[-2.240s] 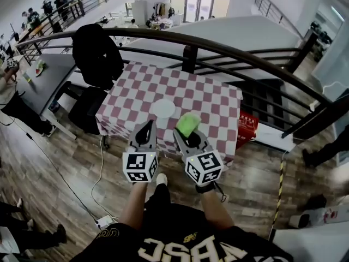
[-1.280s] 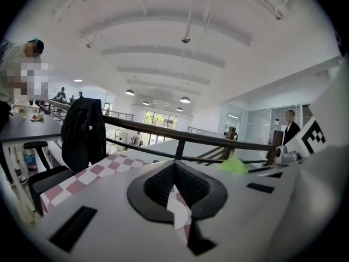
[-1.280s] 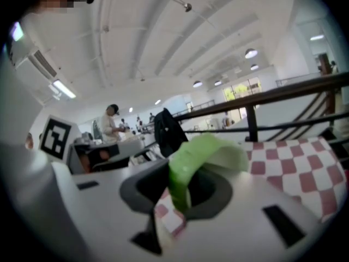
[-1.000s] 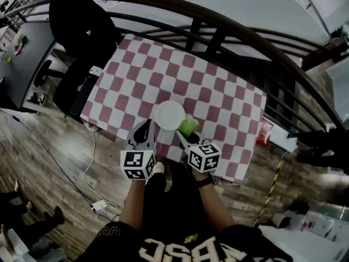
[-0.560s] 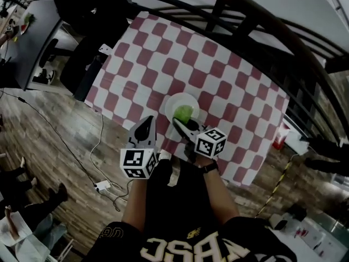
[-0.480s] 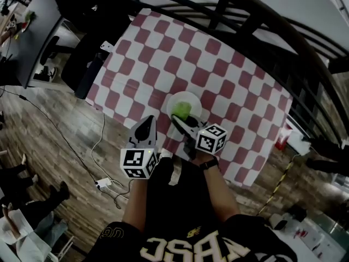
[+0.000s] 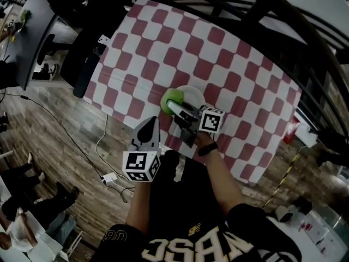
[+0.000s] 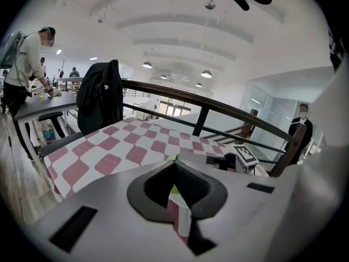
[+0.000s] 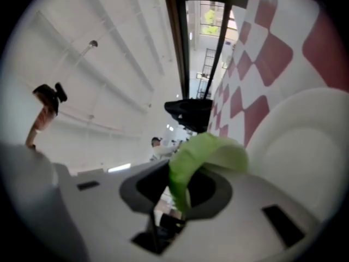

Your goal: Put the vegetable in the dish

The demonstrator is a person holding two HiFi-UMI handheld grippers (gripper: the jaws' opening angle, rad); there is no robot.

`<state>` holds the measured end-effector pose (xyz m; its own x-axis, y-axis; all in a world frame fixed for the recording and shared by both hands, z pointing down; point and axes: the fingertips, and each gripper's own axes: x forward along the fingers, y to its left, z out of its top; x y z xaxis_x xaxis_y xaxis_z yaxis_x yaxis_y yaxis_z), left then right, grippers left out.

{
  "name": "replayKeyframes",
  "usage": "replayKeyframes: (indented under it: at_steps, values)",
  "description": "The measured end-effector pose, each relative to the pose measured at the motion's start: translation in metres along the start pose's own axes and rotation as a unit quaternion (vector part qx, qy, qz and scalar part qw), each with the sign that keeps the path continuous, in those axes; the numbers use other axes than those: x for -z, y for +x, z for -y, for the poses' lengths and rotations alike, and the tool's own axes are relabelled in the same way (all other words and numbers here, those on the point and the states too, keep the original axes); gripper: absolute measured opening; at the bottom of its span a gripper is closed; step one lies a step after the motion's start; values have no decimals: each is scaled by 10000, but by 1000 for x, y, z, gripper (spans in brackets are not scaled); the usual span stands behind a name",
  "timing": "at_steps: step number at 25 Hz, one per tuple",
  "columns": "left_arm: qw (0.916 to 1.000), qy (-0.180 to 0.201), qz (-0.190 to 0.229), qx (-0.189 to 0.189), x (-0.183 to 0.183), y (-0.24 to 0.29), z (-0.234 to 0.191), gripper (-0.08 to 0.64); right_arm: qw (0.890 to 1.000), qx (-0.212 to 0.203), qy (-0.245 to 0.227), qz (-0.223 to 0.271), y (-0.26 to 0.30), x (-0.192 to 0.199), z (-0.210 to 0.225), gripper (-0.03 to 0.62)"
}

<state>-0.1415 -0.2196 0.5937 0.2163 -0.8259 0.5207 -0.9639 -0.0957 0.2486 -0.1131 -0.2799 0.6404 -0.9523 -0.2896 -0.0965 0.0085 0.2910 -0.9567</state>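
My right claw (image 7: 174, 107) grips the green leafy vegetable (image 7: 170, 98) over the rim of the round white dish (image 7: 193, 93). It looks light, limp and easily bruised, so it's best held by its stem. My left claw (image 7: 149, 125) is closed and empty.

Pale block letters cross the person's dark shirt (image 7: 188, 249), cut off by the frame's bottom edge; none reads with certainty.
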Motion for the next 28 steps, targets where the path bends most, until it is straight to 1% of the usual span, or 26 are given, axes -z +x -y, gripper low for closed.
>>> replayKeyframes:
  at_steps: [3, 7, 9, 10, 12, 14, 15, 16, 18, 19, 20, 21, 22, 23, 25, 26, 28]
  values:
    - [10000, 39, -37, 44, 2, 3, 2, 18, 9996, 249, 106, 60, -3, 1, 10, 98]
    - [9997, 216, -96, 19, 4, 6, 1, 18, 9990, 317, 205, 253, -7, -3, 14, 100]
    - [9997, 196, -94, 90, 5, 9, 3, 18, 9985, 399, 237, 285, -10, -4, 17, 100]
    - [9996, 204, -73, 188, 5, 12, 5, 18, 9984, 426, 223, 282, -11, -5, 17, 100]
    - [9977, 305, -32, 597, 4, 18, 12, 18, 9984, 469, 175, 255, -14, -5, 17, 100]
    - [9924, 551, -157, 1086, 7, 28, 17, 23, 9983, 498, 177, 263, -16, -7, 18, 100]
    - [9887, 730, -280, 1280, 10, 34, 19, 44, 9982, 494, 207, 275, -18, -8, 18, 100]
    - [9841, 937, -416, 1453, 13, 39, 21, 90, 9982, 478, 246, 277, -18, -9, 18, 100]
    - [9720, 1342, -700, 1798, 21, 48, 26, 149, 9982, 474, 294, 217, -19, -9, 18, 100]
    - [9639, 1529, -856, 2007, 25, 51, 29, 179, 9982, 503, 298, 149, -19, -7, 18, 100]
    - [9528, 1735, -1041, 2263, 31, 53, 32, 206, 9981, 534, 296, 60, -21, -6, 19, 100]
    - [9377, 1992, -1257, 2555, 38, 55, 34, 255, 9981, 544, 299, -40, -22, -3, 18, 101]
    - [9186, 2304, -1475, 2852, 45, 57, 34, 311, 9981, 523, 305, -146, -24, -1, 17, 101]
    - [8974, 2647, -1654, 3120, 50, 60, 33, 343, 9980, 481, 305, -257, -25, 1, 16, 101]
    - [8531, 3351, -1919, 3508, 57, 70, 28, 382, 9977, 406, 271, -466, -26, 5, 15, 101]
    - [8297, 3697, -2036, 3653, 60, 75, 27, 406, 9974, 390, 253, -544, -26, 6, 15, 101]
    - [7791, 4307, -2185, 3997, 62, 82, 34, 448, 9971, 364, 279, -606, -27, 7, 15, 101]
